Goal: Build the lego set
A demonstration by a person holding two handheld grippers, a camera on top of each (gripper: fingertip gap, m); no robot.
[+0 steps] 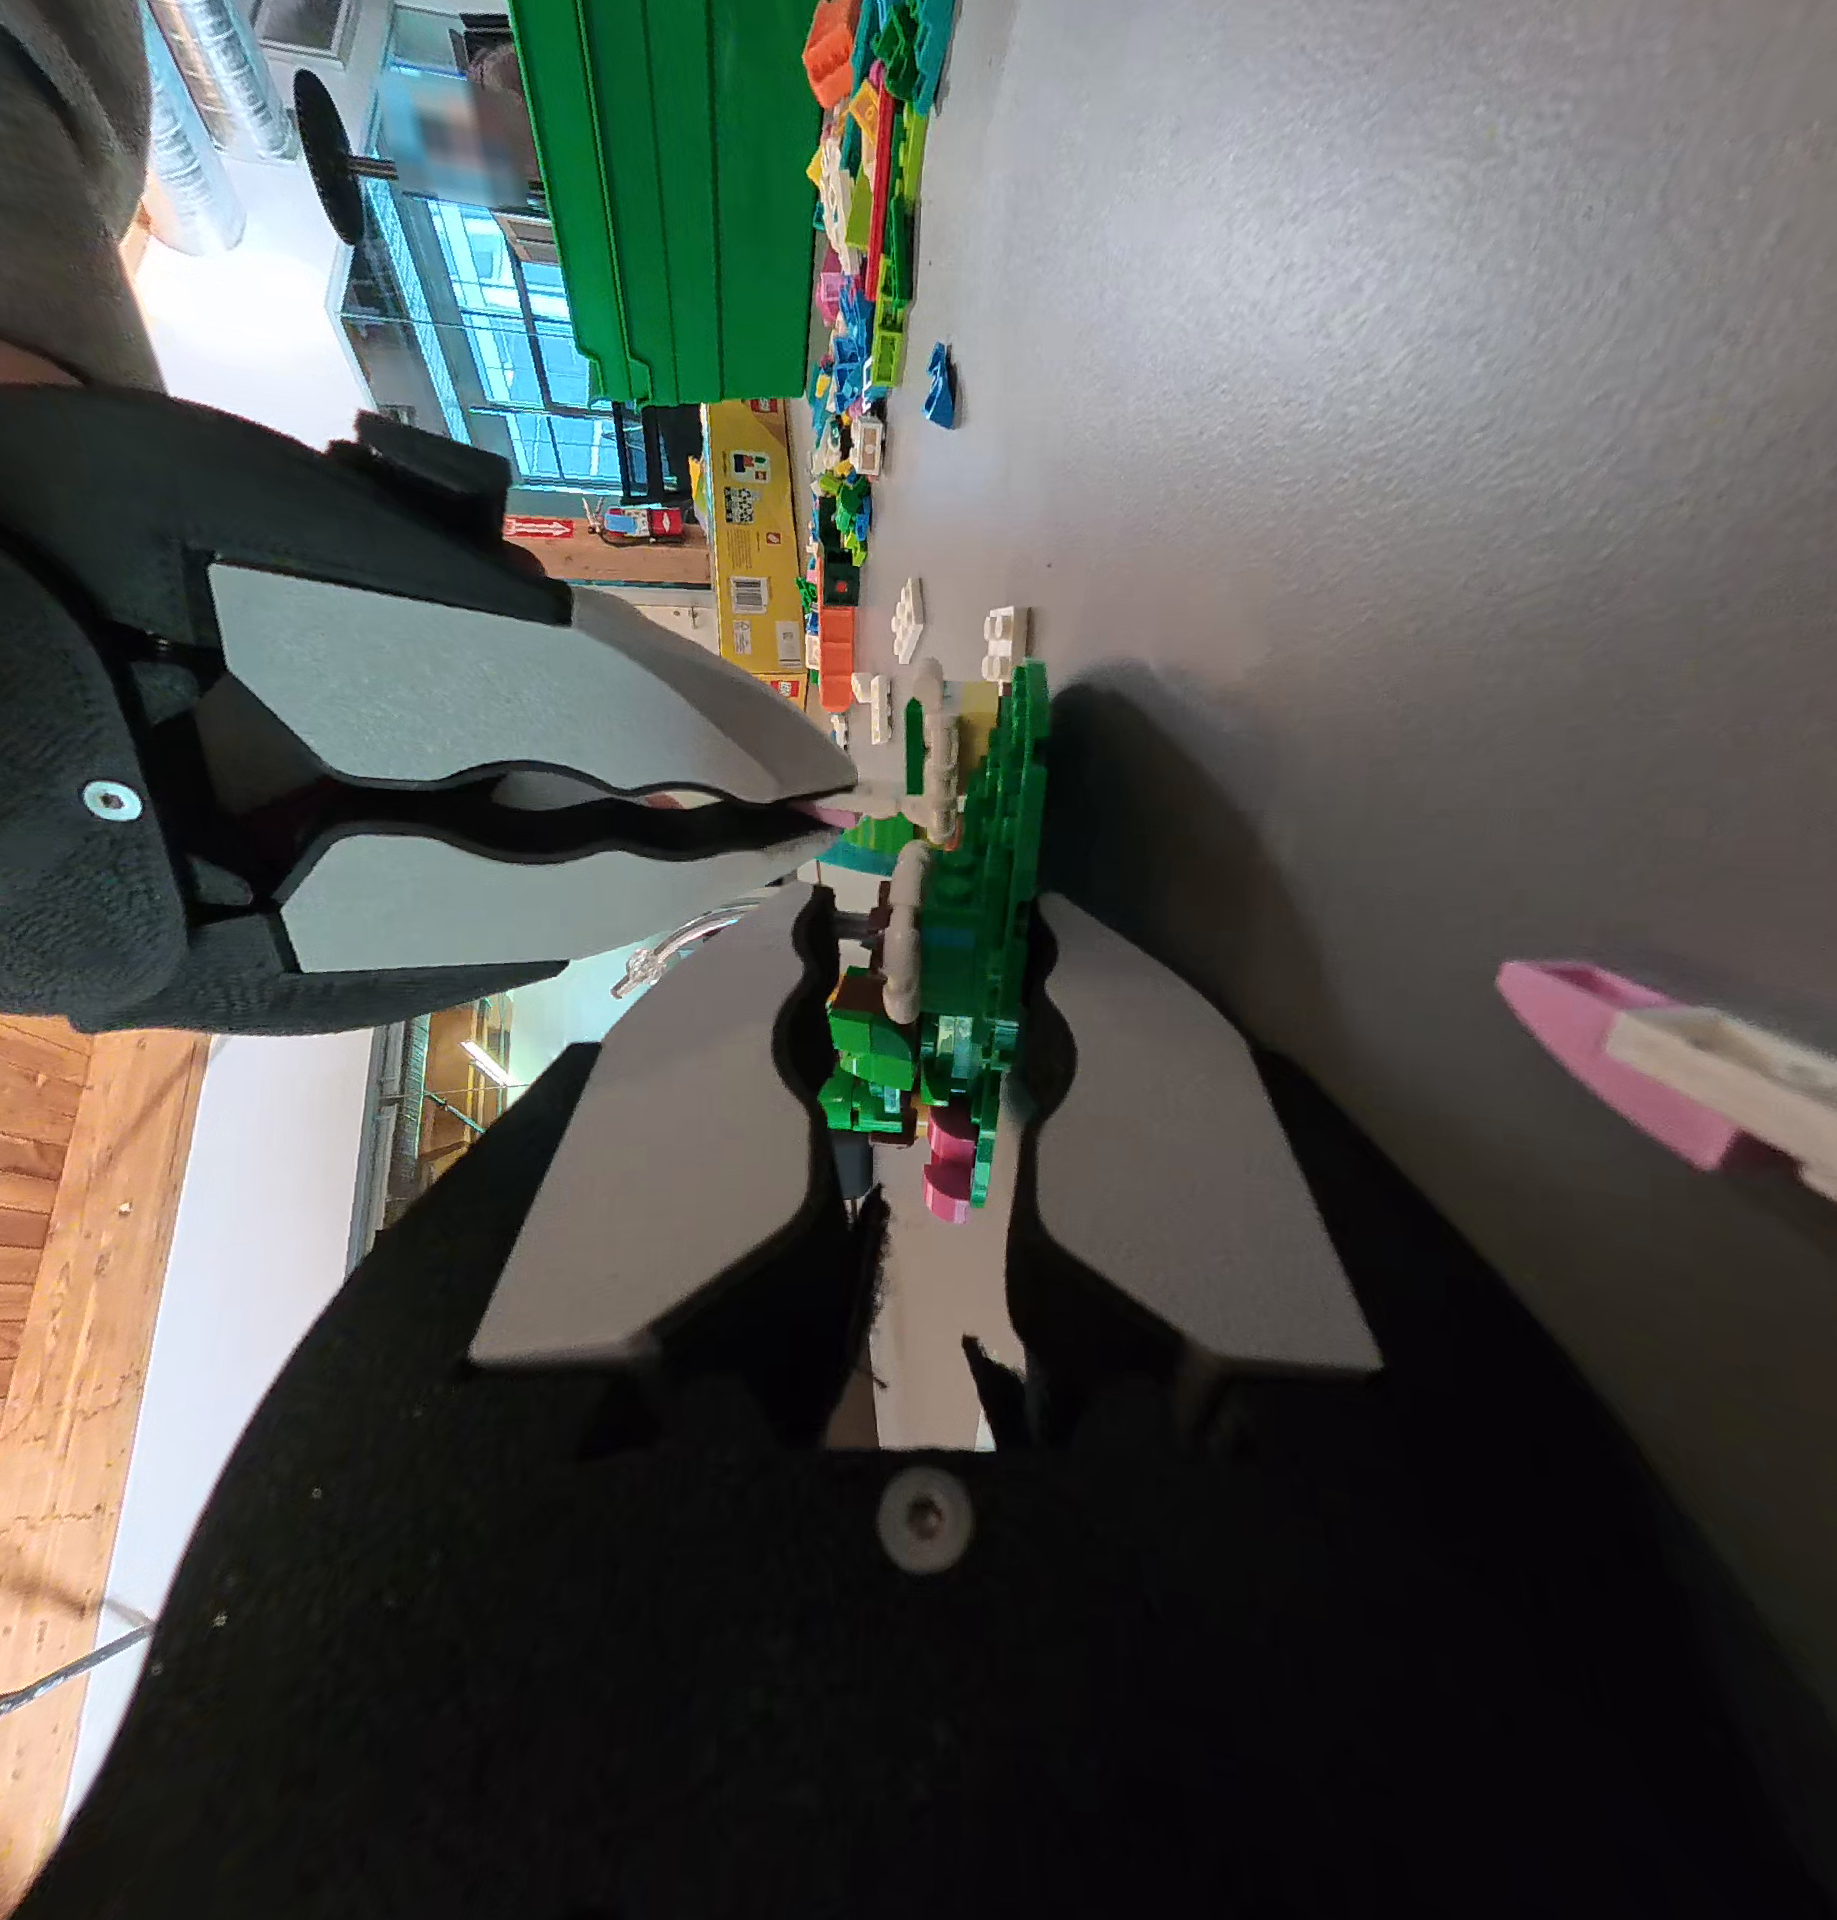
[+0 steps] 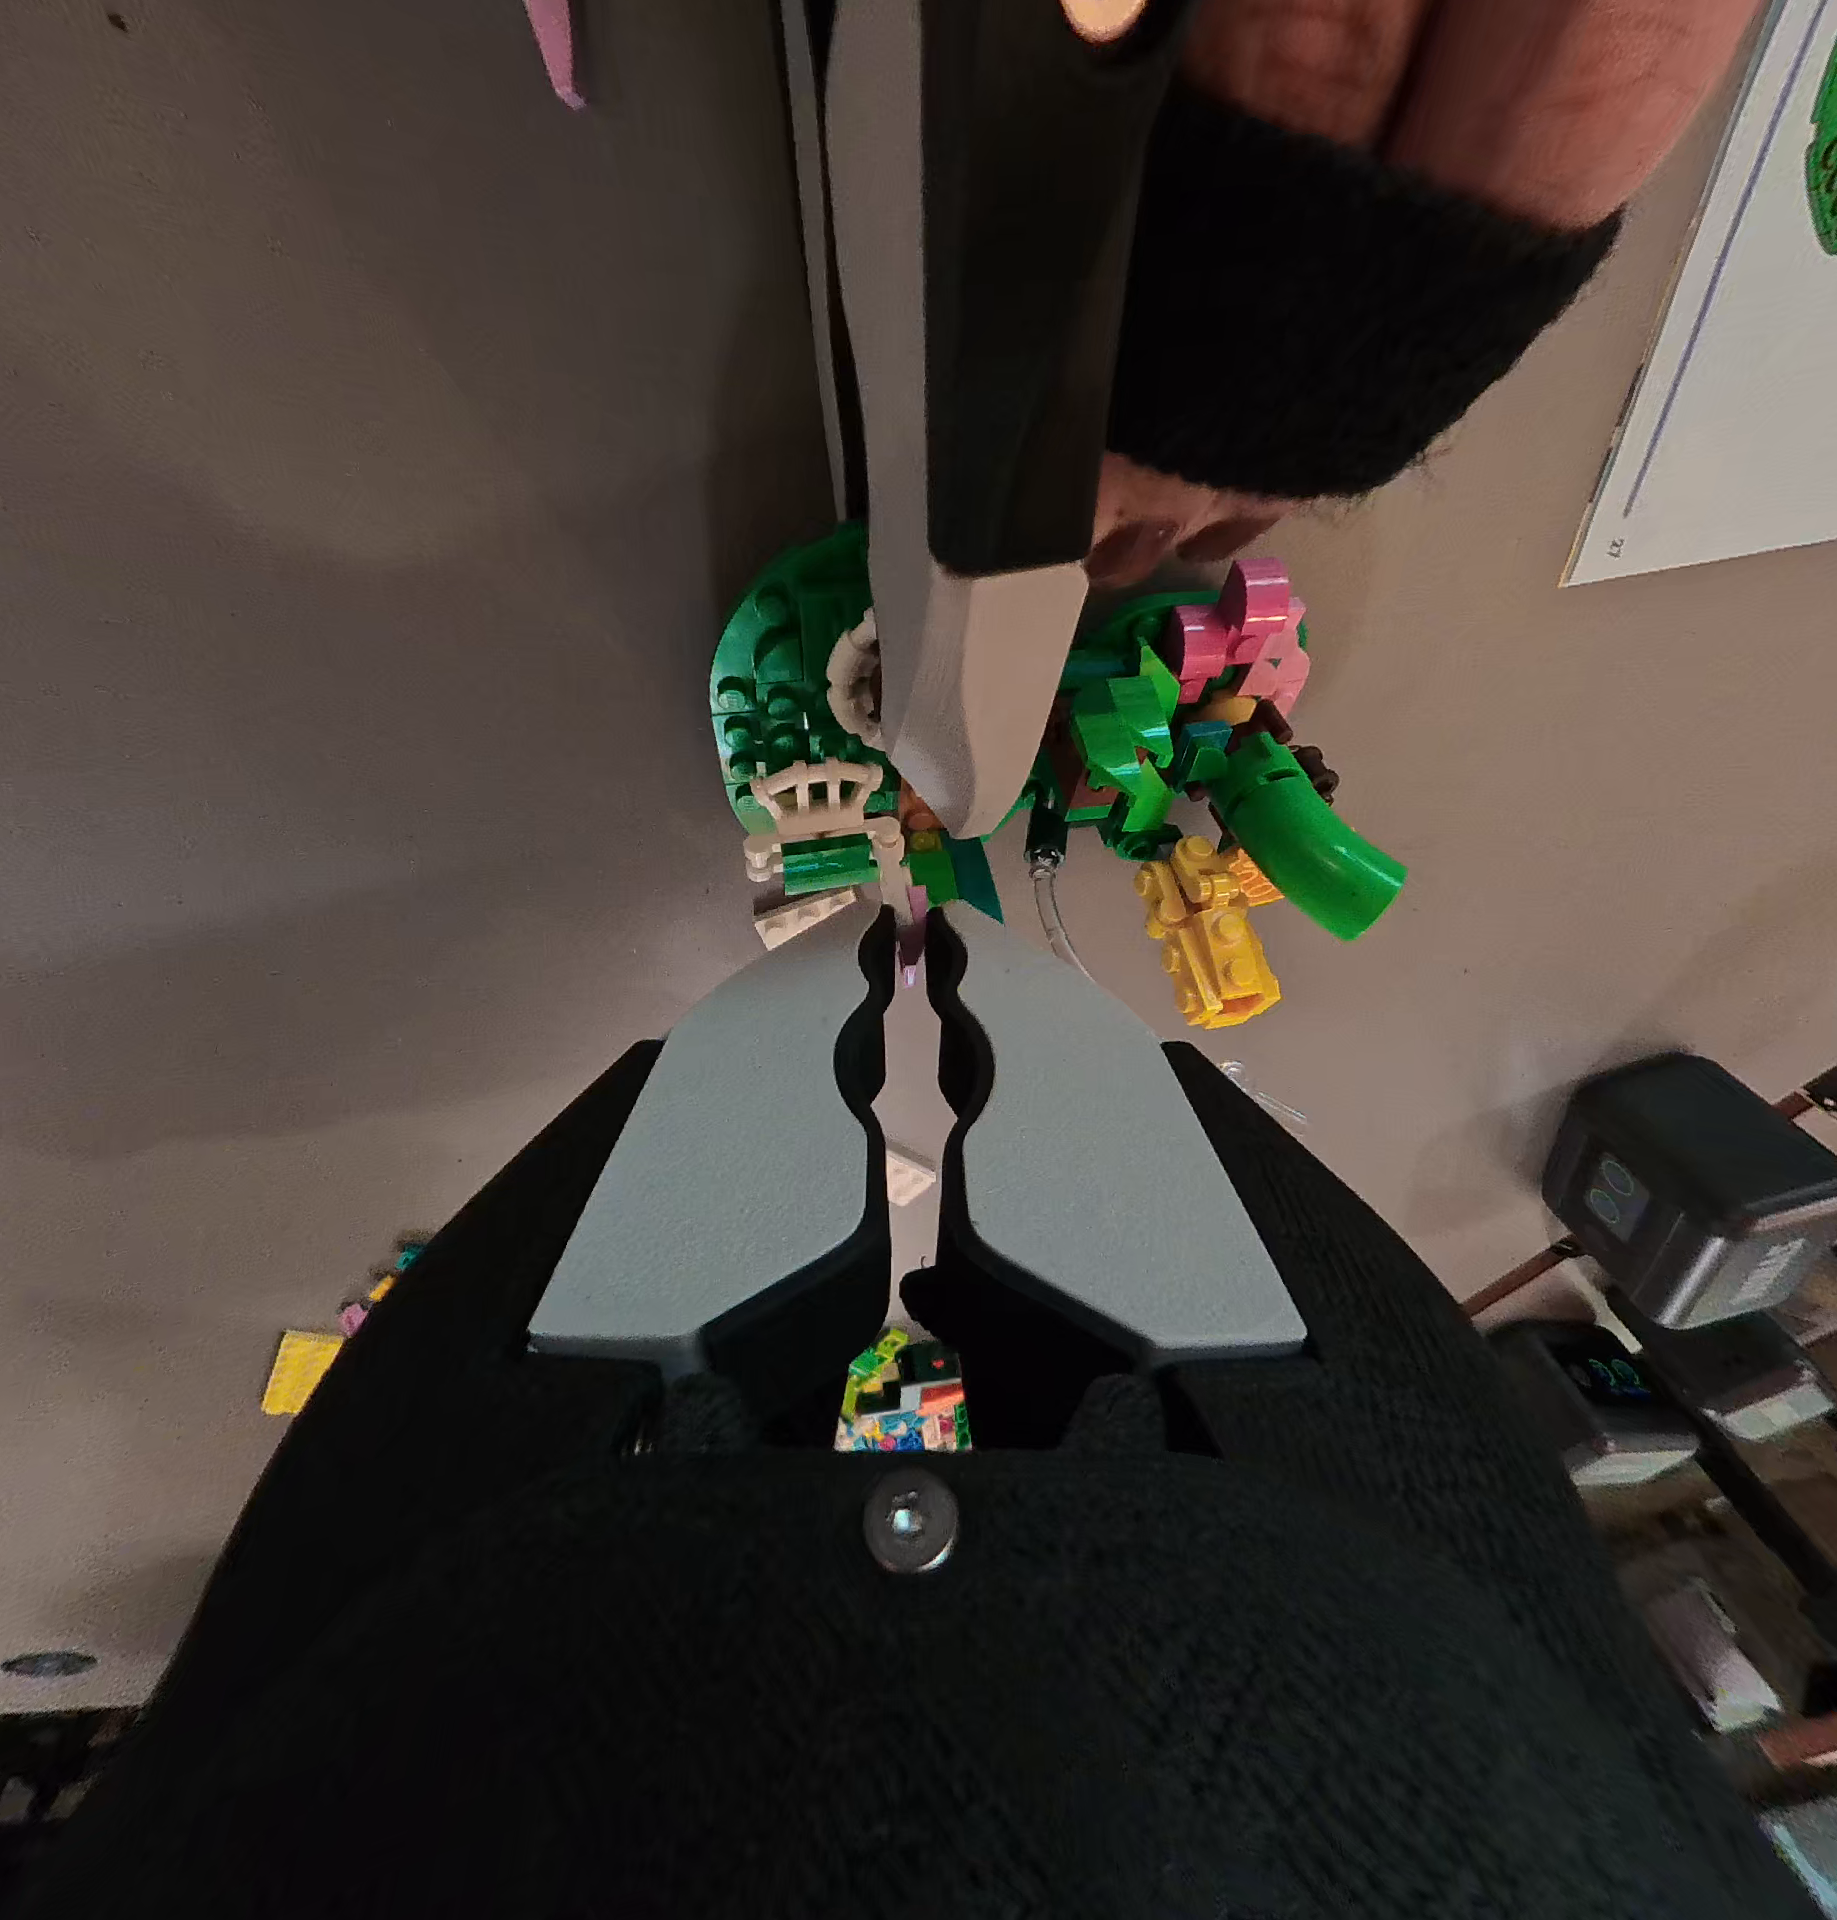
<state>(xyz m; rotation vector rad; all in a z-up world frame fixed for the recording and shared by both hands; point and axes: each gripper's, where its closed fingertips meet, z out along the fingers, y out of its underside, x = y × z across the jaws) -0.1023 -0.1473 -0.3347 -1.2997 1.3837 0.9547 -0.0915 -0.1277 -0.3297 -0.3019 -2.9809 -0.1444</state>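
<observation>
Green lego garden model (image 2: 779, 707) on grey table, small pink piece (image 2: 910, 951) at its edge.

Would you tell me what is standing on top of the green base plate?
On the green base plate stand a white fence, green leaves, pink flowers and a curved green tube. The left hand-held gripper covers the plate's middle in the right wrist view, so what stands there is hidden.

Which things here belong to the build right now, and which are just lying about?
In use: green model, small pink piece in right tongs, left tongs.
Lying about: yellow brick cluster, loose brick pile, yellow box, instruction booklet.
</observation>
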